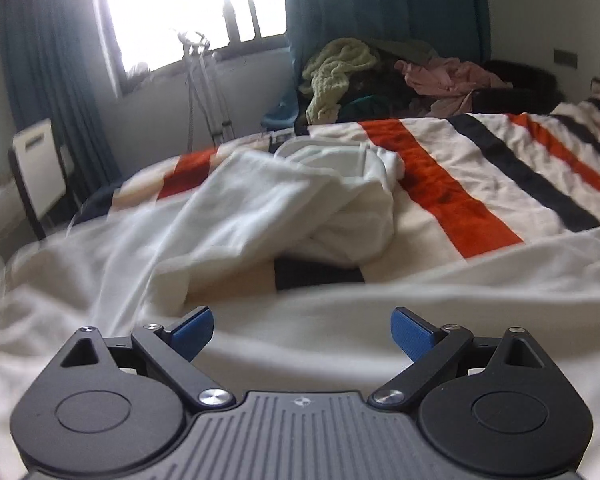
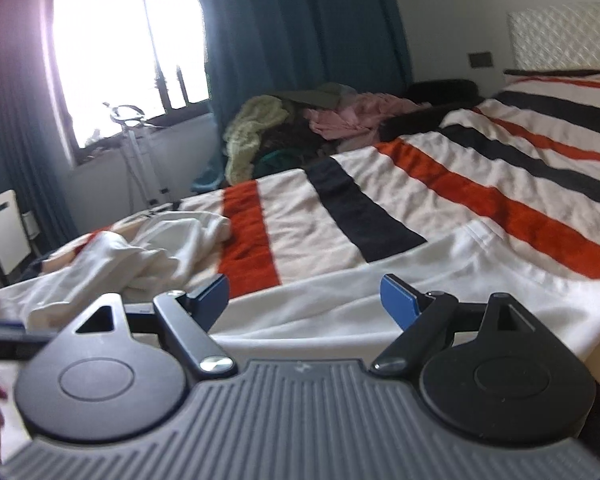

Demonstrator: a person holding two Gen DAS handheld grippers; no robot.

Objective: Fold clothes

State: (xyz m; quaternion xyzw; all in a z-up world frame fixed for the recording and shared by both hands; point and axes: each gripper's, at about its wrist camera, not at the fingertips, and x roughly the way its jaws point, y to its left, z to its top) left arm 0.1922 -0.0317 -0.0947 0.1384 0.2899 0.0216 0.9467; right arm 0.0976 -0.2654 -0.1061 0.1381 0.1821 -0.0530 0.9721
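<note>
Left wrist view: white cotton garment [image 1: 268,204] lies bunched mid-frame on the striped orange, black and cream bed cover [image 1: 480,184], running up-right.
Left hand-held gripper [image 1: 302,330]: wide, empty, nearer the bunch.
Right hand-held gripper [image 2: 304,300]: wide, empty; bunch at left of frame.

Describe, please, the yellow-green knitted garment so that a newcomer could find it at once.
Start at the bright window and move right to the teal curtain. Below it, beyond the far edge of the striped bed cover, lies a clothes heap. The yellow-green knit drapes its left end, paler and chunkier than the pink garment beside it.
</note>
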